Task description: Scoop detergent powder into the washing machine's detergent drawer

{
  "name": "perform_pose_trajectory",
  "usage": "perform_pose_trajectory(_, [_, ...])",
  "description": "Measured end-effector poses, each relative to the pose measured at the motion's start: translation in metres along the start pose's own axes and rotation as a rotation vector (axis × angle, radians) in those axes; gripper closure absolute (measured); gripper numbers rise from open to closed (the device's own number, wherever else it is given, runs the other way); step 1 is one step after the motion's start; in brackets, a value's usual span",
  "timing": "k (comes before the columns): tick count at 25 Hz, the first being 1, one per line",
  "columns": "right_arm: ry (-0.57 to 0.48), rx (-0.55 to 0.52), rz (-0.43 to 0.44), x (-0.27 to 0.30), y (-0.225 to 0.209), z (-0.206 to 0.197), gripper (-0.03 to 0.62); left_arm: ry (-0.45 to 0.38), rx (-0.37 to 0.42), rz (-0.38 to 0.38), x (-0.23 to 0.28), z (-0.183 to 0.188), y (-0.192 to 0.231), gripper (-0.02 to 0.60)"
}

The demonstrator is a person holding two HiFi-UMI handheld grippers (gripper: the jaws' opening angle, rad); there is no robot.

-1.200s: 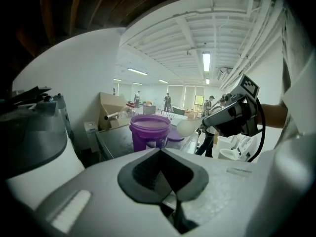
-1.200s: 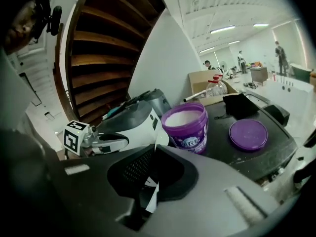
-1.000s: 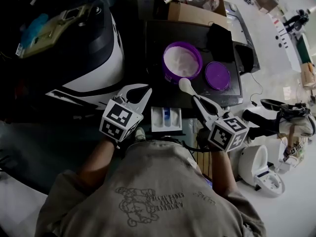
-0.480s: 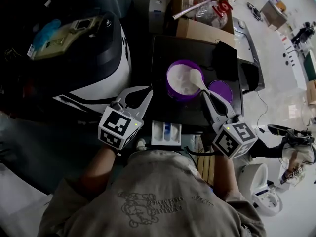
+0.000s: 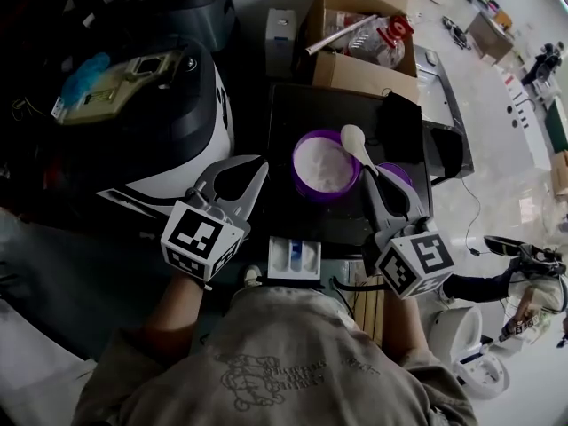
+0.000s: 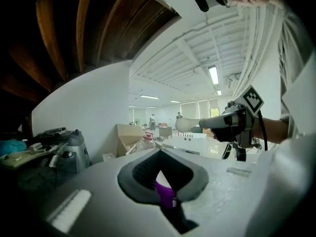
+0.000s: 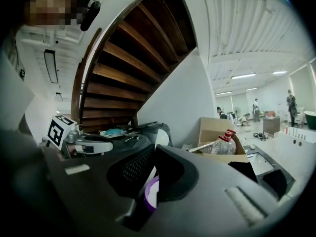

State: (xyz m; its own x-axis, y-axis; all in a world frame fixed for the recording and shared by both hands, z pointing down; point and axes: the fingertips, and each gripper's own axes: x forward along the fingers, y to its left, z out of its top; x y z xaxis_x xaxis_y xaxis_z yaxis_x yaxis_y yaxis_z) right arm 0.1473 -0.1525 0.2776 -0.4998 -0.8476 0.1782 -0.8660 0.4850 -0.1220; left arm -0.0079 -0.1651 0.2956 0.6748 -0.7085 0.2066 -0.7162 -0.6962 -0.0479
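Note:
A purple tub (image 5: 321, 165) of white detergent powder stands on the dark machine top (image 5: 293, 105). My right gripper (image 5: 373, 177) is shut on the handle of a white spoon (image 5: 352, 138), whose bowl hovers over the tub's far right rim. Whether the spoon carries powder I cannot tell. The white detergent drawer (image 5: 295, 257), with a blue insert, sticks out below the top's front edge, between my two grippers. My left gripper (image 5: 257, 169) is shut on nothing, left of the tub. In the left gripper view the tub (image 6: 165, 194) shows through the jaws and the spoon (image 6: 185, 124) sits at right.
The tub's purple lid (image 5: 401, 172) lies right of it, partly behind my right gripper. A white and black appliance (image 5: 151, 122) stands to the left. A cardboard box (image 5: 364, 34) with a plastic bottle sits behind the machine top. A black pouch (image 5: 404, 118) lies at back right.
The spoon went from the tub's near rim to over the powder, and is now by the tub's far right rim. My left gripper has drifted slightly left.

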Motion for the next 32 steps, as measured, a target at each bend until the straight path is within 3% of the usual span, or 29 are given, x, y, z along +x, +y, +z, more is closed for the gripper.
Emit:
perform_pose_trajectory(6, [0.027,-0.053,-0.014,0.009,-0.008,-0.003,0.563,-0.020,0.003,0.023,-0.001,0.010,0.008,0.581])
perform_pose_trajectory(16, [0.048,-0.052,-0.006,0.018,-0.015,-0.010,0.563,0.005,-0.013,0.041,0.001,0.001,0.012,0.581])
perform_pose_trajectory(32, [0.056,-0.064,0.000,0.017,-0.018,-0.013,0.563,0.012,-0.005,0.020,0.010,-0.003,0.002,0.581])
